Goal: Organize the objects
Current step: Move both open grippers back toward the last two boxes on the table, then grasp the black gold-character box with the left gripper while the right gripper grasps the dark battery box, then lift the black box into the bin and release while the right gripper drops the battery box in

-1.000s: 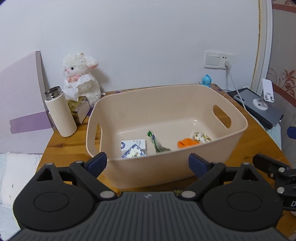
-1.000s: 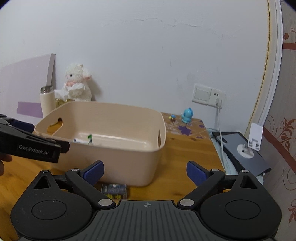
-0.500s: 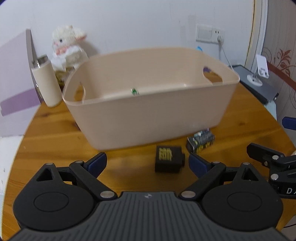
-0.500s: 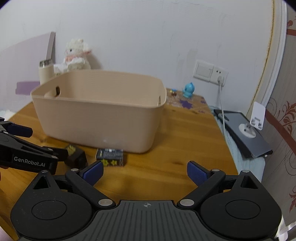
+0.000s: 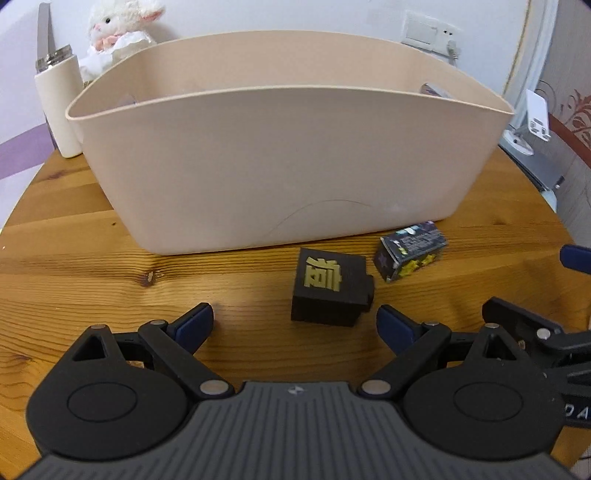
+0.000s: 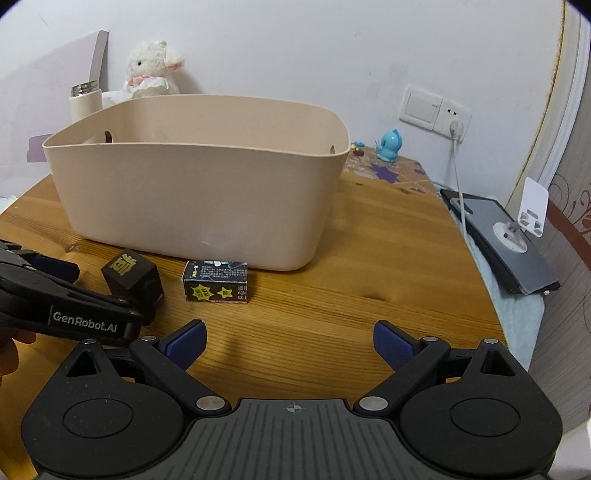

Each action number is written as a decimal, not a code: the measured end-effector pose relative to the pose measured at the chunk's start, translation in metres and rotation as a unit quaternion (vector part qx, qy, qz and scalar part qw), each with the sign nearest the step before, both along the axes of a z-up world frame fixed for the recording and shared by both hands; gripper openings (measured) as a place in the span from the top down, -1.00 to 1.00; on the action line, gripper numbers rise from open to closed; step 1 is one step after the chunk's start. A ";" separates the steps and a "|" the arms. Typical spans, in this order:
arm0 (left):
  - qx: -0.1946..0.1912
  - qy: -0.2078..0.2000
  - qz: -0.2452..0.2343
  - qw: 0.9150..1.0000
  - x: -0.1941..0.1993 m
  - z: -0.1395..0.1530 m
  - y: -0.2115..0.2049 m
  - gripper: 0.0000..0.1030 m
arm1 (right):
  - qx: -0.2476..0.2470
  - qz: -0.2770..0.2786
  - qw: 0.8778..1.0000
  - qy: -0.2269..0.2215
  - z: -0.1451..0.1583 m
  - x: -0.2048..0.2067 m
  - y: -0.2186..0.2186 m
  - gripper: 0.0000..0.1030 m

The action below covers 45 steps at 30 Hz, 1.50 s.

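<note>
A beige plastic bin (image 5: pixel 280 158) stands on the round wooden table (image 5: pixel 92 258); it also shows in the right wrist view (image 6: pixel 199 192). A black cube with a gold character (image 5: pixel 330 291) lies in front of the bin, just ahead of my open, empty left gripper (image 5: pixel 295 325). A small dark box with yellow stars (image 5: pixel 410 254) lies to its right. In the right wrist view the cube (image 6: pixel 131 278) and the box (image 6: pixel 217 282) lie ahead and left of my open, empty right gripper (image 6: pixel 288 343). The left gripper's body (image 6: pixel 66 310) covers part of the cube there.
A white flask (image 5: pixel 59 107) and a plush lamb (image 5: pixel 122 26) stand behind the bin at the left. A blue toy figure (image 6: pixel 389 146), a wall socket with a cable (image 6: pixel 456 127), and a dark tablet with a white stand (image 6: pixel 506 240) are at the right.
Both grippers have come down low toward the tabletop in front of the bin. The bin's inside has dropped out of sight, and the cube and box now show close ahead.
</note>
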State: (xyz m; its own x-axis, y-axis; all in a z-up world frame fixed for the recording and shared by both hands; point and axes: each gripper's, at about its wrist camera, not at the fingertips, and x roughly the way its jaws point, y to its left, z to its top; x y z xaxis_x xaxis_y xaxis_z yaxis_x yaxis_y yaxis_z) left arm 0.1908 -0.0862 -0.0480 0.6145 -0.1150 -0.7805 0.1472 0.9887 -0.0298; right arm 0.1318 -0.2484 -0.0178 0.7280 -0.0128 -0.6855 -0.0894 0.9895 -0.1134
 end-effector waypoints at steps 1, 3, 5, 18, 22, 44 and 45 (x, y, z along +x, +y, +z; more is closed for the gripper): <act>0.001 -0.001 0.006 1.000 0.003 -0.002 0.001 -0.86 | 0.001 0.000 1.000 0.003 -0.002 0.002 0.000 -0.91; 0.000 -0.008 0.013 1.000 0.005 -0.002 0.003 -0.86 | 0.002 0.001 1.000 0.008 -0.006 0.006 0.001 -0.91; -0.001 -0.011 0.016 1.000 0.007 -0.002 0.006 -0.86 | 0.001 0.000 1.000 0.012 -0.011 0.010 0.001 -0.91; 0.005 -0.018 0.052 0.998 0.021 -0.001 0.037 -0.86 | 0.006 0.015 1.000 0.025 -0.028 0.038 0.023 -0.92; 0.010 -0.021 0.051 0.998 0.020 -0.001 0.041 -0.86 | 0.009 0.017 1.000 0.022 -0.032 0.045 0.028 -0.92; -0.001 -0.025 0.018 1.000 0.005 0.007 0.038 0.10 | 0.038 0.032 0.999 0.003 -0.022 0.036 0.040 0.10; -0.003 -0.025 0.017 1.000 0.002 0.008 0.039 0.10 | 0.037 0.031 0.999 0.000 -0.020 0.033 0.040 0.10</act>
State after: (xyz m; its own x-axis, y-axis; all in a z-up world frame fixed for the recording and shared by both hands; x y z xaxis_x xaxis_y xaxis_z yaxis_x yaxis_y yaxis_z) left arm 0.1930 -0.0475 -0.0395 0.6564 -0.0984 -0.7480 0.1155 0.9929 -0.0293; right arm 0.1652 -0.2086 -0.0376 0.7259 0.0833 -0.6828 -0.1507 0.9878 -0.0398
